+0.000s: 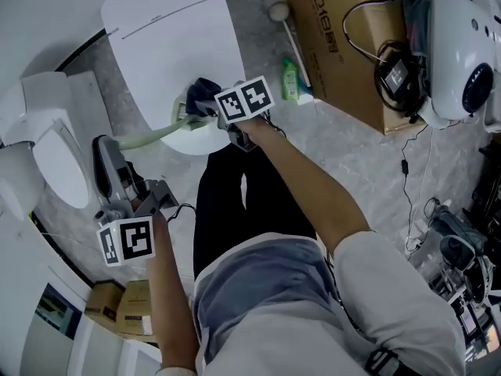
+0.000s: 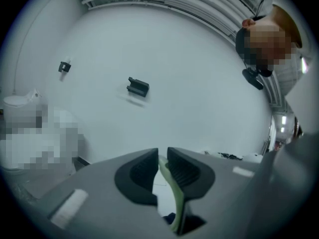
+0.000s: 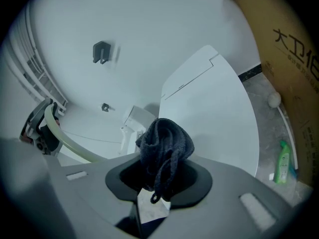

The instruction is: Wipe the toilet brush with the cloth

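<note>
The toilet brush shows as a curved pale green handle (image 1: 153, 137) running from my left gripper (image 1: 107, 149) towards my right gripper (image 1: 202, 105), over the white closed toilet lid (image 1: 168, 37). In the left gripper view both jaws are shut on the thin green handle (image 2: 168, 177). My right gripper (image 3: 160, 176) is shut on a bunched dark knitted cloth (image 3: 164, 144); in the head view the cloth (image 1: 200, 91) sits against the far end of the handle. The right gripper view has the handle (image 3: 67, 144) and the left gripper (image 3: 39, 129) at its left. No bristle head is visible.
A second white toilet (image 1: 56, 163) stands at the left. A large cardboard box (image 1: 337, 37), a green bottle (image 1: 290, 80) and a white long-handled tool (image 1: 280, 12) lie beyond the lid. Cables and a white appliance (image 1: 462, 53) crowd the right side.
</note>
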{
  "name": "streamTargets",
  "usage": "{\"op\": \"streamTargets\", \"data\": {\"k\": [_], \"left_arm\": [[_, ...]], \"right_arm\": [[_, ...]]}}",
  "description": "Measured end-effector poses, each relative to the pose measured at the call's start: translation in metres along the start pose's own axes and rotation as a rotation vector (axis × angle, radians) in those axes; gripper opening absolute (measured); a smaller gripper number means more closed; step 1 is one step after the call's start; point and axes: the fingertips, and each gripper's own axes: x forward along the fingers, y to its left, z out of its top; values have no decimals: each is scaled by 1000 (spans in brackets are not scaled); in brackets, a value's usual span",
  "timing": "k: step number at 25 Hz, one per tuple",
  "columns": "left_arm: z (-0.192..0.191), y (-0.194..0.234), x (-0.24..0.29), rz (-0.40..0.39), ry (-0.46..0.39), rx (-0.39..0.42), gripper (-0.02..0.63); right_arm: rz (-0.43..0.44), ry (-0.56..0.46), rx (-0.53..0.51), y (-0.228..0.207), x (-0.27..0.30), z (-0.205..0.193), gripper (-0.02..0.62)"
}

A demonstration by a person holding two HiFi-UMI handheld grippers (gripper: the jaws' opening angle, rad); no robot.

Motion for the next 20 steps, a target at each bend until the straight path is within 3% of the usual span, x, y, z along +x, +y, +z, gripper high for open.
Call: {"op": "streamTargets", "data": {"k": [5, 12, 20], "left_arm": [[1, 3, -7, 35, -45, 13, 0], [2, 7, -9, 34, -44, 38, 0], [1, 9, -12, -38, -18, 54, 0]], "right_arm": [[7, 10, -9, 0, 1, -3, 103], [12, 15, 6, -7, -1, -6, 101], [-37, -77, 76, -8, -1, -12, 100]]}}
